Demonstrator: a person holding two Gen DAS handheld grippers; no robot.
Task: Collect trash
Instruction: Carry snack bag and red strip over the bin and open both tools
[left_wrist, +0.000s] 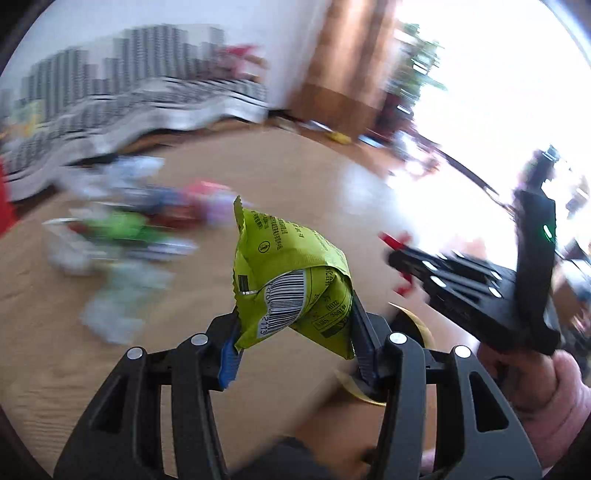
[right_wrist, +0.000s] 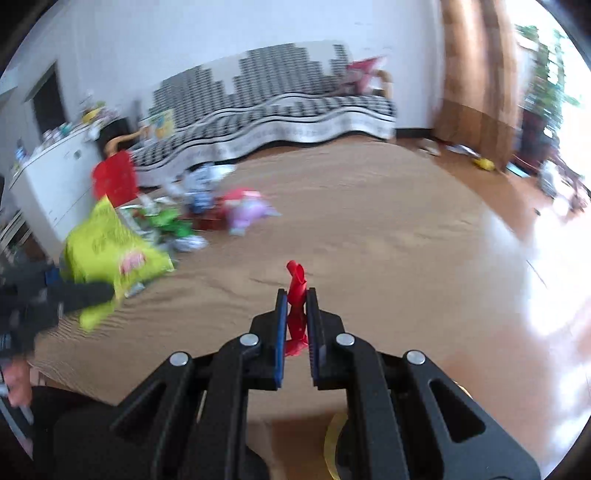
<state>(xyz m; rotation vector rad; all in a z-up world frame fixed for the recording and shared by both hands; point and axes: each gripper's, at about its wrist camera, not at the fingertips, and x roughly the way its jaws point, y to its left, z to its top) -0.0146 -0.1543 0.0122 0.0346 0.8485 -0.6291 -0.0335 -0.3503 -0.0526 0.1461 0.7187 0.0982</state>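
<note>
Left tongs in our left wrist view are clamped on a crumpled lime-green snack wrapper; the blue-padded fingers press its lower end from both sides, and the bag stands up between them with a white barcode label facing us. Beyond it lies a wooden floor, and on the floor to the left we see a blurred pile of trash in green, red, blue and white. Behind that pile runs a sofa under a black-and-white patterned cover. At the right of this view our right tongs reach in from the side, with a bit of red showing at their tips, and a hand in a pink sleeve grips the handle below. Strong window light washes out the upper right.

From the right wrist view, the right tongs are clenched on a thin, twisted red scrap, which sticks up just past the fingertips. The floor spreads ahead, bright with glare on the right. At the left edge the green wrapper shows again, held up by the dark left tongs, well apart from the red scrap. The trash pile lies on the floor further back, in front of the sofa, and a white cabinet stands at the far left.
</note>
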